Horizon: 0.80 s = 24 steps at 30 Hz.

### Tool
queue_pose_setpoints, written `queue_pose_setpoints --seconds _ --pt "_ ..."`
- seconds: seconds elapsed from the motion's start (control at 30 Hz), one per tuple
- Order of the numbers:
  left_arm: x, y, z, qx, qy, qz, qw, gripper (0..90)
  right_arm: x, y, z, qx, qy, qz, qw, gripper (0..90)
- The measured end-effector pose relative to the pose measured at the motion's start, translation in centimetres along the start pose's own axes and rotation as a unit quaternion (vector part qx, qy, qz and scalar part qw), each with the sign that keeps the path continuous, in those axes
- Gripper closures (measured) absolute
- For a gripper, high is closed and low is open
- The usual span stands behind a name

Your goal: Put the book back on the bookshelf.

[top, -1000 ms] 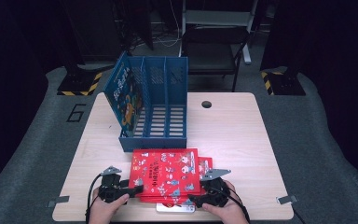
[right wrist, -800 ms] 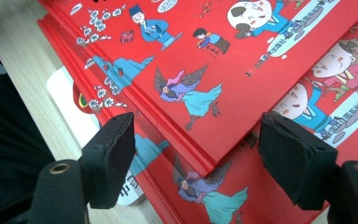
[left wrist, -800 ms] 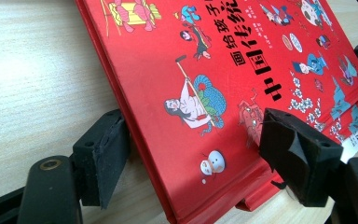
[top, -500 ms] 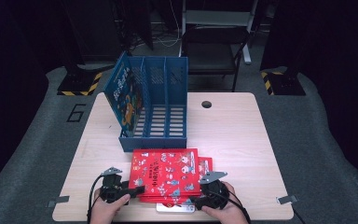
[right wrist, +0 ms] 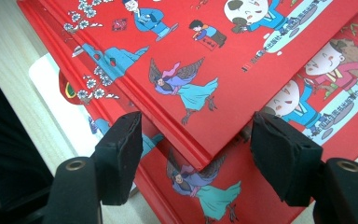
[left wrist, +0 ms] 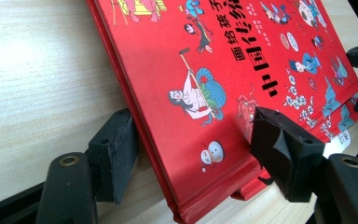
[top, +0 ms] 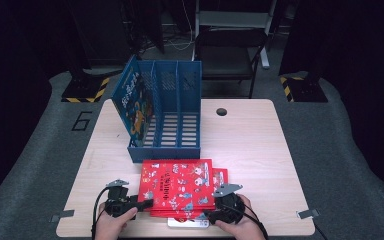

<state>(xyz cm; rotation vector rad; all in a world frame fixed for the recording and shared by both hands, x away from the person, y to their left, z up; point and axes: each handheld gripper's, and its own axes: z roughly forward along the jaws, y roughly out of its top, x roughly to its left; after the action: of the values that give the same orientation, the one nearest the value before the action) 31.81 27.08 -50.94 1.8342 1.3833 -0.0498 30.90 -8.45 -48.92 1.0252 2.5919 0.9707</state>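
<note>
A stack of red picture books lies near the table's front edge. The top red book [top: 180, 182] [left wrist: 177, 70] [right wrist: 191, 42] sits skewed on a lower red book [top: 221, 176] [right wrist: 307, 107]. My left gripper [top: 142, 204] [left wrist: 191, 140] straddles the top book's near left corner. Its jaws have just been closing, and both pads now meet the book's edges. My right gripper [top: 211, 214] [right wrist: 198, 135] pinches the near right corner of the same book in the same way. Its jaws also appear at the far corner in the left gripper view.
A blue three-slot file rack [top: 172, 115] stands behind the stack, with a blue book [top: 135, 102] leaning in its left slot. A white card [top: 185, 223] [right wrist: 51, 88] pokes out under the stack at the table edge [top: 250, 145]. A chair [top: 227, 50] stands beyond the table.
</note>
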Motion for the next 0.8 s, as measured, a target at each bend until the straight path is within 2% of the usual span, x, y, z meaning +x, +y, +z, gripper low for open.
queue_pose_setpoints --seconds 0.1,0.13,0.2,0.23,0.33,0.37,0.43,0.57,0.67,0.7,0.8 --pt "0.0 0.0 -0.2 0.001 0.001 -0.010 0.9999 33.8 -0.1 0.1 0.2 -0.012 0.005 0.004 0.9999 32.1" --pt "0.1 0.0 -0.3 0.001 0.003 -0.005 1.0000 34.0 -0.2 0.1 0.2 -0.011 0.004 0.005 0.9999 31.9" --pt "0.2 0.0 -0.5 -0.003 0.004 -0.012 0.9999 34.4 -0.3 0.1 0.4 -0.022 0.016 0.016 0.9995 31.6" --pt "0.3 0.0 -0.7 0.004 0.002 -0.013 0.9999 34.7 -0.3 0.2 0.4 -0.021 0.021 0.021 0.9994 31.6" --pt "0.6 0.0 -0.9 -0.004 0.011 -0.015 0.9998 35.0 -0.1 0.4 0.7 -0.030 0.025 0.018 0.9991 31.5" --pt "0.7 0.0 -1.1 0.000 0.013 -0.015 0.9998 35.1 -0.1 0.5 0.8 -0.025 0.027 0.011 0.9993 31.5" --pt "1.0 0.0 -1.4 0.001 0.018 -0.018 0.9997 35.1 0.1 0.7 1.1 -0.031 0.027 0.009 0.9991 31.5" --pt "1.4 -0.2 -2.0 -0.008 0.032 -0.034 0.9989 34.9 0.4 1.3 1.7 -0.032 0.040 -0.002 0.9987 31.5" --pt "1.6 -0.4 -2.4 -0.013 0.037 -0.038 0.9985 35.3 0.5 1.9 2.1 -0.034 0.044 -0.012 0.9984 31.6" --pt "1.8 -0.4 -2.5 -0.013 0.040 -0.031 0.9987 35.4 0.5 2.0 2.1 -0.035 0.047 -0.013 0.9982 31.6" --pt "1.8 -0.6 -2.6 -0.014 0.039 -0.038 0.9984 37.0 0.5 2.2 2.1 -0.033 0.045 -0.018 0.9983 32.1"
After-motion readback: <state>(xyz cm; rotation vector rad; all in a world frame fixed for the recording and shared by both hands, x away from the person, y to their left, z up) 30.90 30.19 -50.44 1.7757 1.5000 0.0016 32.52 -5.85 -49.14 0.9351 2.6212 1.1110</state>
